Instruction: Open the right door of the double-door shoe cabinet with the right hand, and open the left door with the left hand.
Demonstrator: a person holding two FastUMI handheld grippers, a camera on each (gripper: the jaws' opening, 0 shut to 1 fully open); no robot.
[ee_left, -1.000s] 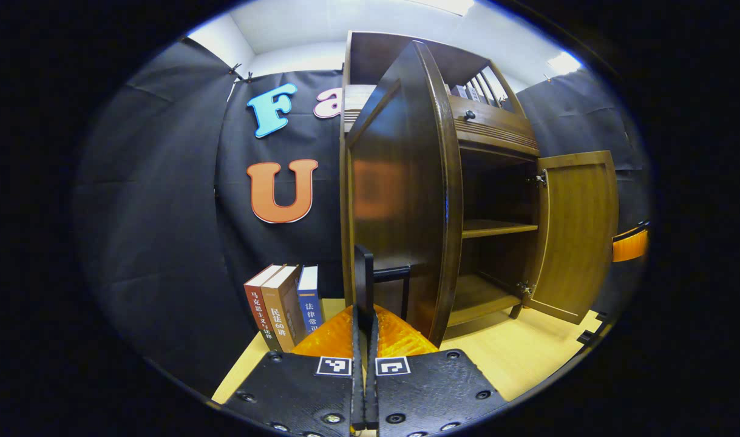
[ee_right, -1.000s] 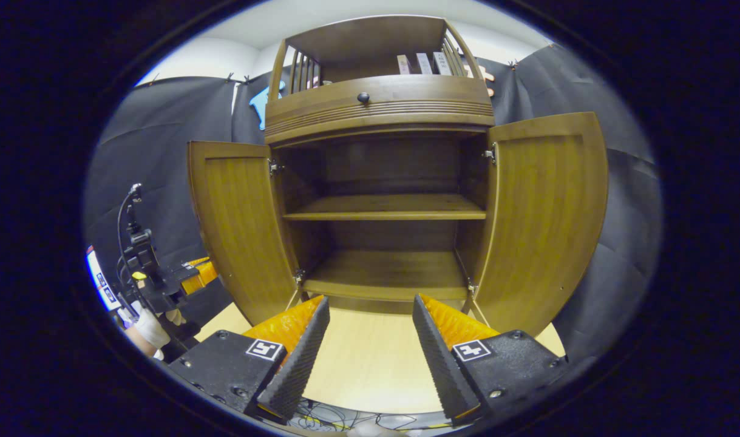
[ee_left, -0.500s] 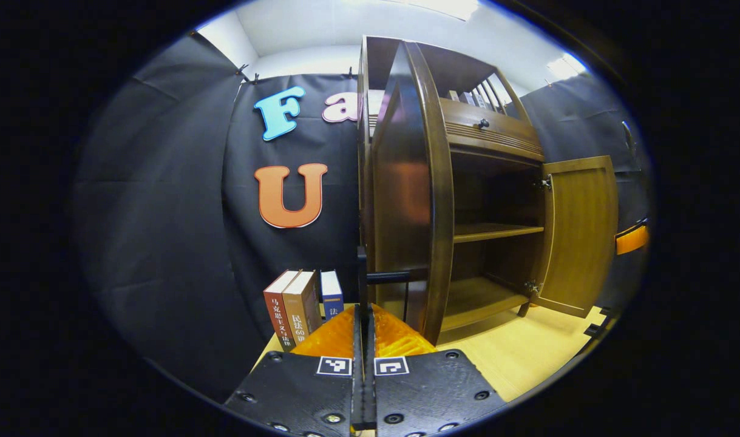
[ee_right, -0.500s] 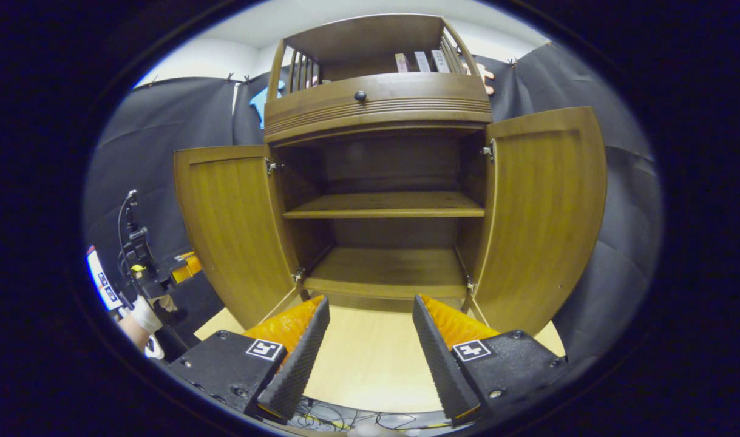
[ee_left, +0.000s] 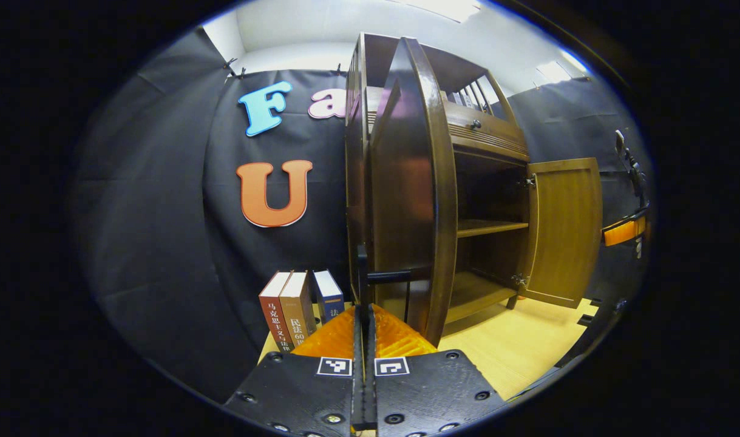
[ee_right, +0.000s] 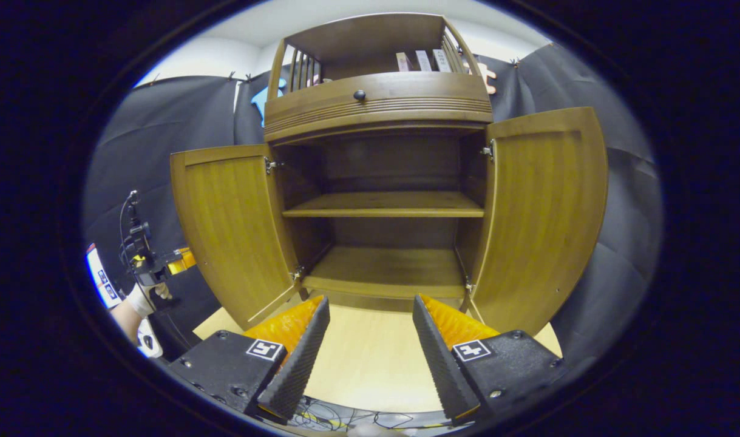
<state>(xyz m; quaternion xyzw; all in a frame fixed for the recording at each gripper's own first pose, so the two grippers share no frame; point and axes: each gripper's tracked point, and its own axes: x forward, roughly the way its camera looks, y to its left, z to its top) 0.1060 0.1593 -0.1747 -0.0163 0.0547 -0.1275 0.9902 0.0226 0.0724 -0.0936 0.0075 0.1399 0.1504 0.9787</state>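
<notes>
The brown wooden shoe cabinet [ee_right: 376, 97] stands with both doors open. In the right gripper view the left door [ee_right: 230, 224] and the right door [ee_right: 546, 212] swing outward, baring two shelves. My right gripper [ee_right: 370, 303] is open in front of the cabinet, with nothing between its fingers. My left gripper [ee_left: 363, 315] is shut on the black handle [ee_left: 362, 267] of the left door [ee_left: 406, 200], seen edge-on. A gloved hand holds the left gripper [ee_right: 157, 267] behind that door. The right door [ee_left: 564, 230] stands farther off.
Three books [ee_left: 297, 306] stand upright on the light wooden tabletop [ee_left: 509, 346], left of the cabinet. A drawer with a round knob [ee_right: 360, 95] sits above the doors. Books [ee_right: 421, 60] stand on the top shelf. Cables [ee_right: 345, 419] lie at the table's front edge.
The left door has swung a little wider, and the left gripper has moved outward with its handle. The right gripper and right door have stayed put.
</notes>
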